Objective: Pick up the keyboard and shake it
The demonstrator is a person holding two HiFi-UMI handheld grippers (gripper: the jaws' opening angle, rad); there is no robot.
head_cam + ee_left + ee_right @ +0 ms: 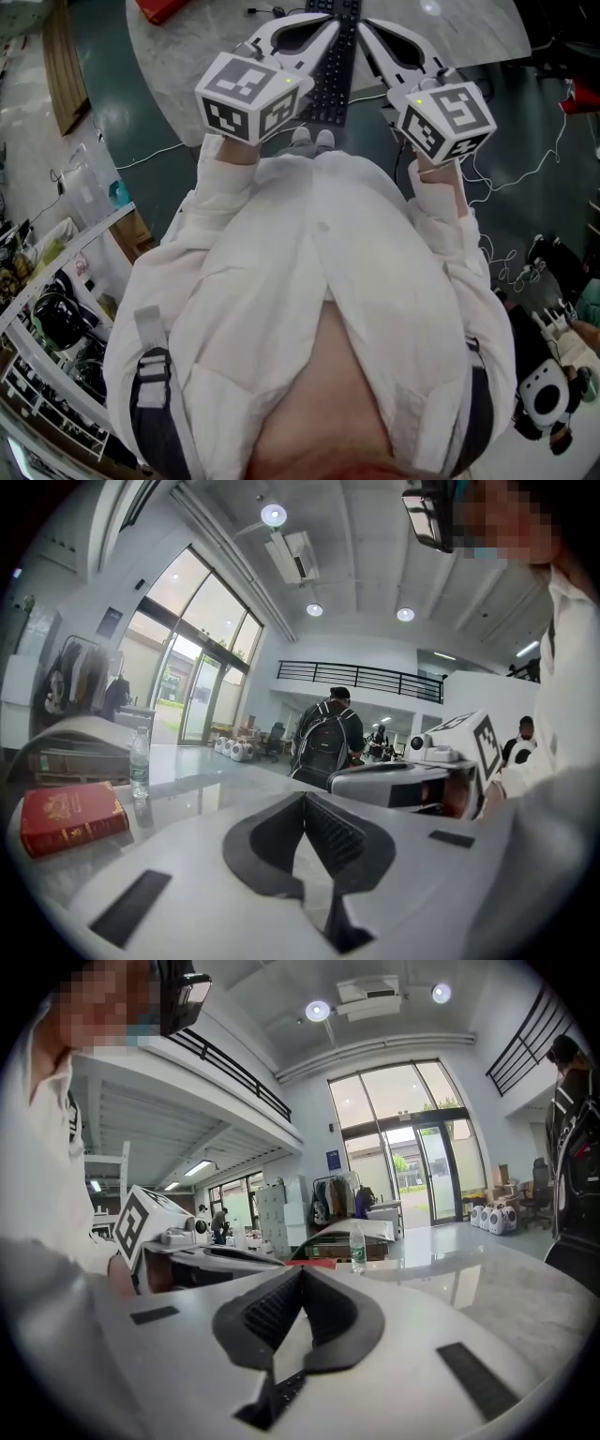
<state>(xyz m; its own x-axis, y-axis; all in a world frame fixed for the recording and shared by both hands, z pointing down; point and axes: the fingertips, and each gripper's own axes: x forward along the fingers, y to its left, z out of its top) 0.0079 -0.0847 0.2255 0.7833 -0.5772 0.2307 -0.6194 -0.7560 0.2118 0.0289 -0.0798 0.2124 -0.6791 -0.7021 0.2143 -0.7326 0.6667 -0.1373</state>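
A black keyboard (336,70) runs lengthwise away from me over the marble table (187,66), between my two grippers. My left gripper (328,30) reaches in from the left and is shut on the keyboard's left long edge. My right gripper (366,30) comes in from the right and is shut on the opposite edge. In the left gripper view the jaws (303,799) meet, with a dark sliver of the keyboard (343,932) below them. In the right gripper view the jaws (302,1274) also meet, and keys of the keyboard (281,1393) show beneath.
A red book (70,817) and a water bottle (139,761) stand on the table to the left. A person with a backpack (328,742) stands beyond the table. Cables (525,169) lie on the floor at right, shelves (47,356) at left.
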